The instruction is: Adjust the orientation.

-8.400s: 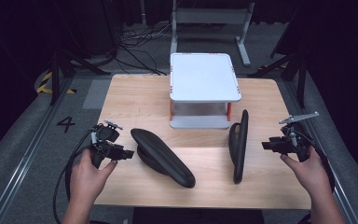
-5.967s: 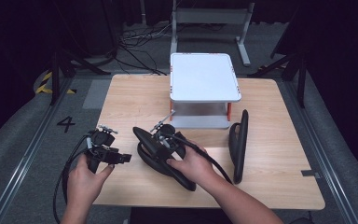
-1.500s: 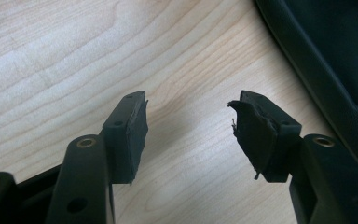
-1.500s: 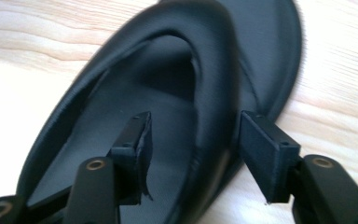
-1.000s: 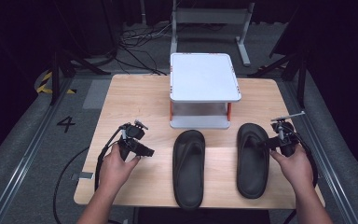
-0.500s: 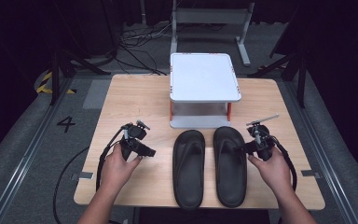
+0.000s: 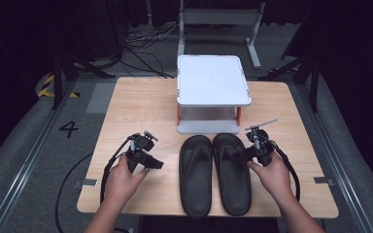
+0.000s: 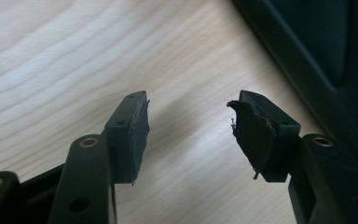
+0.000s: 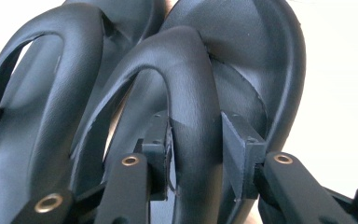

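- Flip-flops, two black ones, lay sole-down and side by side at the lower middle of the high view, toes toward the white riser stand (image 7: 213, 80) at the centre of the table (image 7: 126, 102).
- Left flip-flop (image 7: 195, 174) and right flip-flop (image 7: 231, 172) were touching or very nearly touching along their inner edges; their heels reached close to the table's near edge.
- Right tool (image 7: 245, 153) sat at the right flip-flop's outer side, at about strap height, held in the person's right hand (image 7: 272, 175).
- In the right gripper view, the right tool (image 9: 195, 140) had its jaws on either side of the strap (image 9: 191, 93) of the nearer flip-flop, closed on it; the second flip-flop's strap arched at the left of that frame.
- Left tool (image 7: 154, 164) rested low over bare wood, left of the left flip-flop and apart from it, held in the left hand (image 7: 124, 177).
- In the left gripper view, the left tool (image 8: 189, 126) stood spread with nothing between its jaws, and the dark edge of a flip-flop filled the upper right of that frame.
- Judged step: the pair was being squared up in front of the stand, with the right one just being brought against its mate.
- Next move, as a guess: let the strap go without dragging the flip-flop out of line, then draw the right tool straight back.
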Tool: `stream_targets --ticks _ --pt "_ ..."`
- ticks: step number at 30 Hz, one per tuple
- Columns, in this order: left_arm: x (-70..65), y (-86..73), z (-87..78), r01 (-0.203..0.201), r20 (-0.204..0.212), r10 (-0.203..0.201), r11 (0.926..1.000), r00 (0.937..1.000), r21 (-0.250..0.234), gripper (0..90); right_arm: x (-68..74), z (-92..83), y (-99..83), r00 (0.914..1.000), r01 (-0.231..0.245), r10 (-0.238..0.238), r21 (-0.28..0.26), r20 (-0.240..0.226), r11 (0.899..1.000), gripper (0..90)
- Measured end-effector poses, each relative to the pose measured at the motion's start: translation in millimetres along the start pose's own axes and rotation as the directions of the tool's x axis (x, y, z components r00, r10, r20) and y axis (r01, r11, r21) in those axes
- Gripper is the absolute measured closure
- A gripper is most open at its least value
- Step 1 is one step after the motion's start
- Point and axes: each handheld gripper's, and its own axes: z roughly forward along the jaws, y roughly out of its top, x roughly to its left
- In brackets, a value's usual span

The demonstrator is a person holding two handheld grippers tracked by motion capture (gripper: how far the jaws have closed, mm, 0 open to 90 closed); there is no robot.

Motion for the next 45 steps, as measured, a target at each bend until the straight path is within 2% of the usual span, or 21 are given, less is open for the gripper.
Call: stream_targets --ticks 3,5,10,13,14,15,16,17,20,23,25,26,27,32,36,38,39,42,43,44,45 --pt "-13.1 3.7 5.2 -0.041 0.016 0.041 0.9991 0.9990 0.013 45.8 -0.5 5.0 0.6 1.0000 0.000 0.000 0.033 0.008 0.999 55.0" --pt "-19.9 5.9 8.2 -0.065 0.022 0.065 0.9976 0.9976 0.024 45.8 -0.3 2.6 -1.0 0.9998 0.011 -0.012 0.028 0.014 1.000 52.9" --pt "-29.6 9.5 11.7 -0.104 0.040 0.102 0.9935 0.9940 0.046 46.4 2.6 -25.3 -13.5 0.9957 0.068 -0.064 -0.061 0.067 0.996 48.7" --pt "-32.2 11.4 13.2 -0.110 0.060 0.106 0.9918 0.9926 0.066 47.6 0.9 -34.6 -24.0 0.9778 0.112 -0.110 -0.002 0.179 0.994 56.7" --pt "-32.2 11.4 13.2 -0.110 0.060 0.106 0.9918 0.9926 0.066 48.4 0.9 -34.6 -24.0 0.9778 0.112 -0.110 -0.002 0.179 0.994 56.7" --pt "-34.5 13.6 16.4 -0.113 0.078 0.106 0.9900 0.9913 0.085 49.1 -4.4 -28.9 -30.7 0.9602 0.095 -0.115 0.089 0.255 0.991 64.7" --pt "-34.5 13.6 16.4 -0.113 0.078 0.106 0.9900 0.9913 0.085 49.7 -4.4 -28.9 -30.7 0.9602 0.095 -0.115 0.089 0.255 0.991 64.7" --pt "-35.9 15.1 18.9 -0.123 0.091 0.115 0.9883 0.9892 0.090 49.7 -6.8 -24.4 -32.9 0.9604 0.083 -0.112 0.122 0.255 0.989 67.0" --pt "-41.9 17.8 23.3 -0.151 0.101 0.139 0.9809 0.9851 0.122 49.8 -8.3 -7.8 -38.5 0.9702 0.064 -0.113 0.223 0.214 0.973 71.3" --pt "-42.1 18.0 21.7 -0.149 0.105 0.136 0.9812 0.9851 0.123 50.0 -7.5 -3.8 -40.9 0.9729 0.064 -0.117 0.254 0.199 0.965 76.6" --pt "-41.0 17.7 23.1 -0.149 0.112 0.136 0.9816 0.9844 0.119 49.7 -8.5 -3.4 -41.6 0.9854 0.062 -0.101 0.261 0.137 0.963 77.0" --pt "-40.9 17.8 22.9 -0.145 0.109 0.132 0.9817 0.9853 0.124 49.8 -8.1 -2.1 -42.1 0.9927 0.064 -0.089 0.272 0.082 0.960 76.5" --pt "-40.6 17.9 22.5 -0.148 0.107 0.135 0.9812 0.9850 0.124 50.7 -6.6 -0.3 -43.0 0.9948 0.077 -0.092 0.278 0.043 0.958 78.3" --pt "-42.1 18.2 22.2 -0.147 0.111 0.133 0.9813 0.9849 0.125 53.8 -1.4 -0.9 -42.8 0.9880 0.092 -0.123 0.279 0.094 0.956 67.5" --pt "-44.6 18.0 21.9 -0.151 0.122 0.136 0.9810 0.9832 0.122 58.5 -4.2 -13.4 -39.7 0.9829 0.079 -0.110 0.202 0.148 0.976 59.0" --pt "-48.4 18.6 24.2 -0.162 0.153 0.142 0.9783 0.9781 0.129 59.8 -2.9 -22.9 -38.3 0.9801 0.072 -0.097 0.150 0.173 0.986 56.5" --pt "-50.9 18.8 26.4 -0.172 0.165 0.151 0.9774 0.9747 0.123 59.7 0.3 -28.7 -37.7 0.9815 0.083 -0.101 0.116 0.163 0.990 55.7" --pt "-57.1 20.1 28.2 -0.180 0.157 0.159 0.9751 0.9748 0.130 56.2 24.4 -37.5 -36.9 0.9817 0.152 -0.158 0.060 0.107 0.987 51.4" --pt "-58.1 19.9 27.6 -0.187 0.146 0.169 0.9748 0.9747 0.122 55.9 32.8 -37.5 -37.3 0.9809 0.172 -0.176 0.055 0.083 0.984 48.4" --pt "-58.1 19.9 27.6 -0.187 0.146 0.169 0.9748 0.9747 0.122 53.8 32.8 -37.5 -37.3 0.9809 0.172 -0.176 0.055 0.083 0.984 48.4" --pt "-56.8 19.3 26.9 -0.173 0.140 0.156 0.9778 0.9778 0.118 53.8 40.8 -36.3 -37.8 0.9794 0.190 -0.192 0.049 0.061 0.981 45.2"
